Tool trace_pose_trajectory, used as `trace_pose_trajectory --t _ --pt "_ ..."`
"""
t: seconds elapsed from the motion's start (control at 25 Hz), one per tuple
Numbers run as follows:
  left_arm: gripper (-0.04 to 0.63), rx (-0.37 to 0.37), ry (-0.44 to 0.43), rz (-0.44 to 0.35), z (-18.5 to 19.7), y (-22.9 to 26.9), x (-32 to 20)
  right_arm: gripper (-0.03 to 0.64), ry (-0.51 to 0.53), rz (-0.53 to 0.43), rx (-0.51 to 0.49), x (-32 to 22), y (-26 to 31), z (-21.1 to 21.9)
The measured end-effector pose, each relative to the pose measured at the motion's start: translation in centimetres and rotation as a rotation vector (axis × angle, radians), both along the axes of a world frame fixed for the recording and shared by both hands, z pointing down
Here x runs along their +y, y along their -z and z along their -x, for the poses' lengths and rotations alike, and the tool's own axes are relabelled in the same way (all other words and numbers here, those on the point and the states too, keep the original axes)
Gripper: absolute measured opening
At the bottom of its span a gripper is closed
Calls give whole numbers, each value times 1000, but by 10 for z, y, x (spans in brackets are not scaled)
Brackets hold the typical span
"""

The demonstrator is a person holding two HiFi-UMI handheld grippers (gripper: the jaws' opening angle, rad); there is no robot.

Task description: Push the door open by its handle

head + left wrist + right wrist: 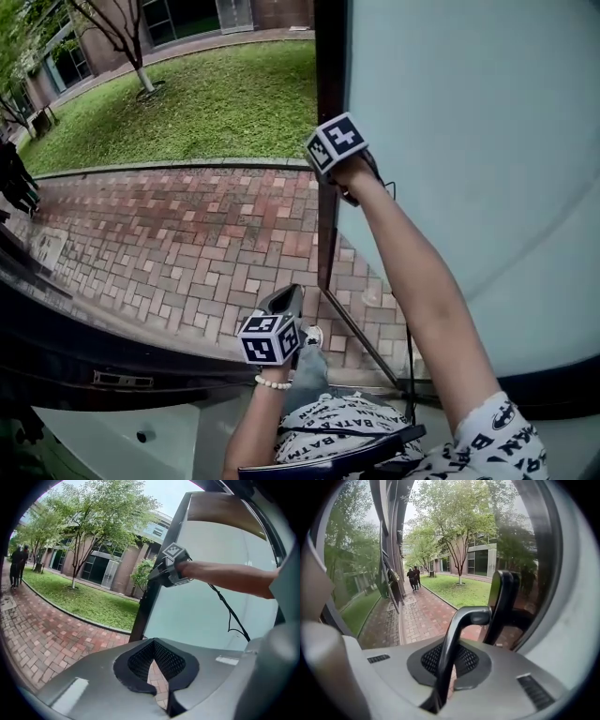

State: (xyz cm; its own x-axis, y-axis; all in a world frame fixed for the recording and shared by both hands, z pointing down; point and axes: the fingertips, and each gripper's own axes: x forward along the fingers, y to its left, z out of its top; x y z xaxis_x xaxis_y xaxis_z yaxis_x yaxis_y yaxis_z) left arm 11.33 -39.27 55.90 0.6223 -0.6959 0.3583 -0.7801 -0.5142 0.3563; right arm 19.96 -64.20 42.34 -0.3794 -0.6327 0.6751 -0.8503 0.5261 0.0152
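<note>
The glass door (469, 141), with a frosted pane and a dark frame (328, 84), stands swung outward at the right. My right gripper (339, 161) is stretched out against the frame's edge. In the right gripper view its jaws (452, 667) are shut on the dark curved lever handle (457, 630), which rises between the pads. My left gripper (279, 307) hangs lower, over the threshold and away from the door. It is shut, with nothing held (157, 670). The left gripper view shows the right gripper (169, 566) at the door's edge (150, 592).
A red brick path (187, 244) and a lawn (206, 103) with a tree (141, 75) lie beyond the doorway. People walk at the far left (14, 178). A dark sill or frame (94, 361) runs along the lower left. A thin cable (410, 356) hangs under my right arm.
</note>
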Motion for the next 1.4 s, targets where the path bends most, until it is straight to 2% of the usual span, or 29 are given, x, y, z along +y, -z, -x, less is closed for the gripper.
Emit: trace_pose_trajectory --t 0.28,0.52,0.8,0.96,1.2,1.4 --pt "-11 32 -61 9 -26 -7 -43 8 -62 -10 13 -23 3 -44" --pt "-11 36 -81 6 -42 -8 -78 8 -135 -15 -17 -40 8 -90" --pt "-11 28 -95 45 -57 -20 -114 8 -232 -21 -21 -60 9 -158" --pt "-12 16 -127 61 -73 -23 -140 8 -279 -19 -56 -68 11 -198" --pt "-11 5 -183 63 -92 -21 -180 9 -359 -30 5 -74 12 -262" --pt "-12 4 -225 65 -110 -18 -216 9 -427 -32 -9 -77 12 -318"
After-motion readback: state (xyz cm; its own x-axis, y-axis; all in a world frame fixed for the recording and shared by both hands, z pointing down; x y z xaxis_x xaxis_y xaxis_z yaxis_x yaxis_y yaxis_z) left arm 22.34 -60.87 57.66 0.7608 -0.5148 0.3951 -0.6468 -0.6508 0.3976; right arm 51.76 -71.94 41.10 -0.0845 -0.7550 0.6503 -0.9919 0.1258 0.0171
